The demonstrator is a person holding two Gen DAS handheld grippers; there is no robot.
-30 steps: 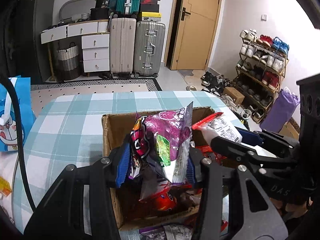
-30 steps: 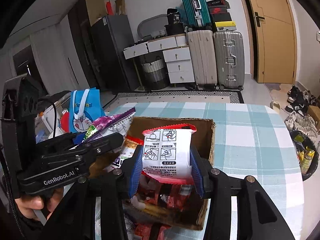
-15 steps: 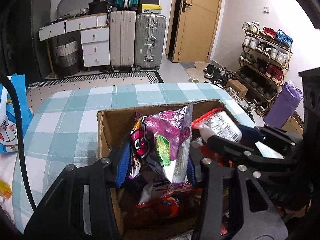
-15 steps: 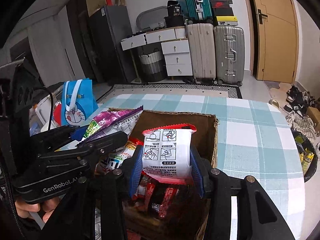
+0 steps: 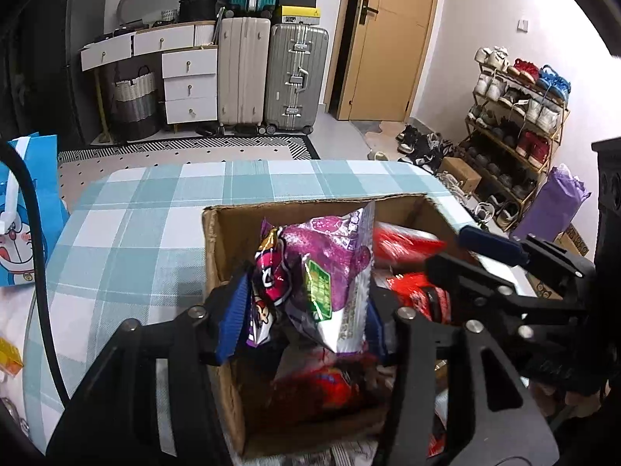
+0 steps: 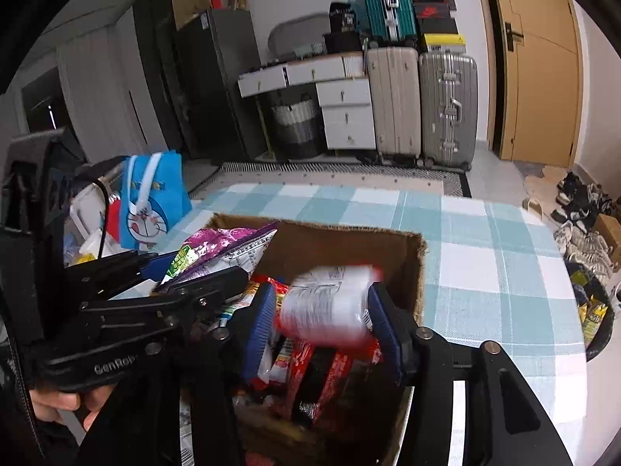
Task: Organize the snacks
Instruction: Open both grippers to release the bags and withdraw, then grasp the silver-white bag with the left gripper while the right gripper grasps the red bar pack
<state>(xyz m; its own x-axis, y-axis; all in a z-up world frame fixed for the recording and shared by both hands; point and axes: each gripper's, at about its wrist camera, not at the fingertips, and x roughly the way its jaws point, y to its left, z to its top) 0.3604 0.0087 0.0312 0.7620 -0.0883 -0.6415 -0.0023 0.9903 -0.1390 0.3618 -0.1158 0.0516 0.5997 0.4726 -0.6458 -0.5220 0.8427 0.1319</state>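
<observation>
An open cardboard box (image 5: pixel 209 240) full of snack packets stands on the checked tablecloth (image 5: pixel 128 240). Over its middle, my left gripper (image 5: pixel 304 318) has a purple snack packet (image 5: pixel 330 256) between its blue pads, and the pads still touch it as the jaws begin opening. My right gripper (image 6: pixel 322 322) is opening too. A white and red packet (image 6: pixel 330 303) sits blurred and tilted between its pads, loose from them, above red packets (image 6: pixel 322 372) in the box (image 6: pixel 421 264). Each gripper shows at the side of the other's view.
A blue cartoon gift bag (image 6: pixel 153 202) stands left of the box, off the table's edge. Suitcases (image 5: pixel 271 77) and white drawers (image 5: pixel 190 85) line the far wall. A shoe rack (image 5: pixel 516 116) is at the right. A hand (image 6: pixel 66 404) holds the left gripper.
Both pairs of jaws have widened a little. The white and red packet has tipped and slid lower between the right pads. The purple packet keeps its place in the left gripper.
</observation>
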